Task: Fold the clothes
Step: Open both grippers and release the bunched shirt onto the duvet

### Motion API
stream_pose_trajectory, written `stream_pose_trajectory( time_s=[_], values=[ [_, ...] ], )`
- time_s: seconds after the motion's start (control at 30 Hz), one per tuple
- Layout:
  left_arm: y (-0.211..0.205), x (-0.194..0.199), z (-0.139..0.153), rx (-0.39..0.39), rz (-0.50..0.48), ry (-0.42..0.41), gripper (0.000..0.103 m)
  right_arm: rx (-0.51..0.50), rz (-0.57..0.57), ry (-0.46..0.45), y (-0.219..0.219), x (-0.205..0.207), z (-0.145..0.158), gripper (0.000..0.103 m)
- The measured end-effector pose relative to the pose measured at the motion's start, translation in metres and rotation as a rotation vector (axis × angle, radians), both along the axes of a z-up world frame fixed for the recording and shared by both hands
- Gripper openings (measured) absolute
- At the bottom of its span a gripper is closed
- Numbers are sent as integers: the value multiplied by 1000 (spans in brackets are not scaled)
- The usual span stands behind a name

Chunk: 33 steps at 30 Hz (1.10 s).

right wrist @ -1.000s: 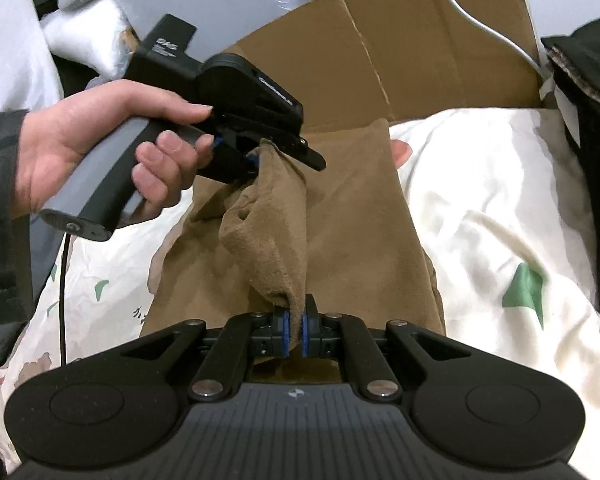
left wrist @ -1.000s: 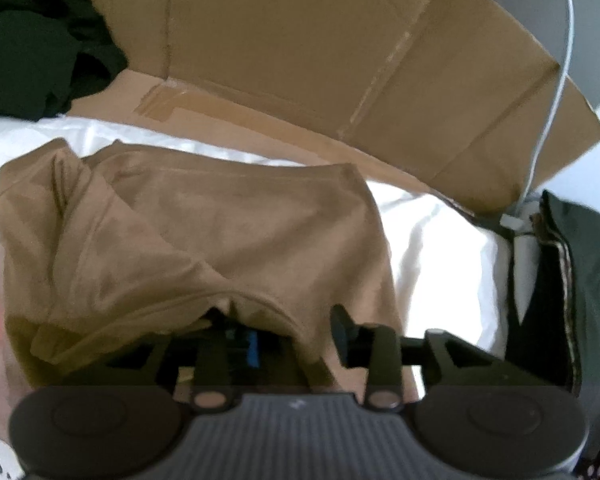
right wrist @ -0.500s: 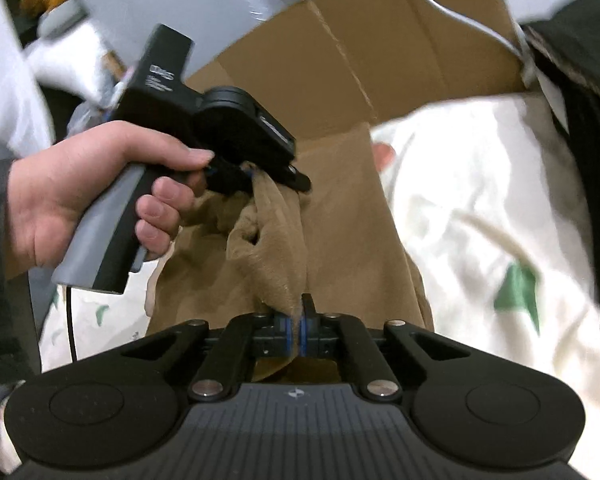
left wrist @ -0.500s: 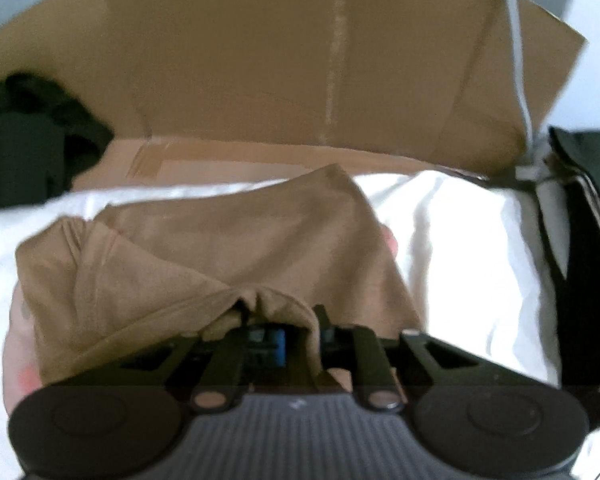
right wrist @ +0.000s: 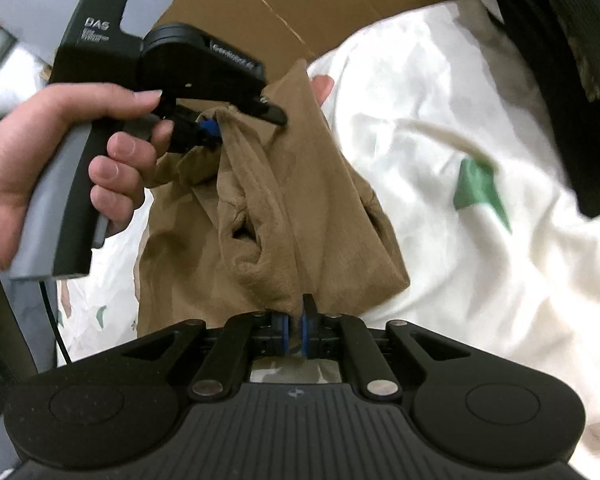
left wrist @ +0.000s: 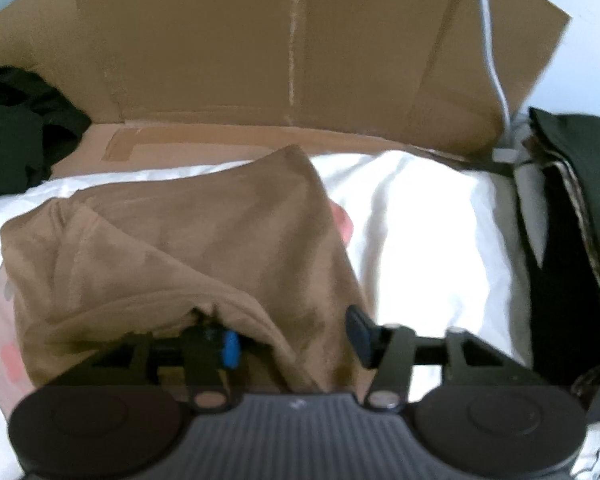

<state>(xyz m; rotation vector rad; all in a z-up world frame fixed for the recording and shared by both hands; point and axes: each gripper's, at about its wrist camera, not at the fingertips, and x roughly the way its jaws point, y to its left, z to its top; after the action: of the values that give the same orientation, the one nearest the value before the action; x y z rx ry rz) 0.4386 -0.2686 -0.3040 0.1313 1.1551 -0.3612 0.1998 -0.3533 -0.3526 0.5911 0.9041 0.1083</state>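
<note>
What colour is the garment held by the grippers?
Tan brown garment, plain; best seen from the right wrist.

blk left gripper w/ grey handle, white "das" mark, blue pads, blk cable.

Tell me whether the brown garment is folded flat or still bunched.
Bunched: the brown garment hangs in loose folds, its edge pinched in the right gripper, above the white bedding.

Soft indoor light, white bedding blown out beyond left tongs; both views motion-blurred, fisheye corners black.
</note>
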Motion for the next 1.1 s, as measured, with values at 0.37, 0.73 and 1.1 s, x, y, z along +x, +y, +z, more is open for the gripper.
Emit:
stream_pose_trajectory(
  time_s=[0.37,0.73,1.1],
  values=[
    [5,-22,34,-54,-47,19,67,-141,-54,-55,-1,-7,27,26],
    [63,-45,143,-51,112,-90,67,-87,-101,-12,-13,1,4,7],
    [124,-74,262,-34,350,-153,72,-101,-176,7,-24,-14,19,27]
  ],
)
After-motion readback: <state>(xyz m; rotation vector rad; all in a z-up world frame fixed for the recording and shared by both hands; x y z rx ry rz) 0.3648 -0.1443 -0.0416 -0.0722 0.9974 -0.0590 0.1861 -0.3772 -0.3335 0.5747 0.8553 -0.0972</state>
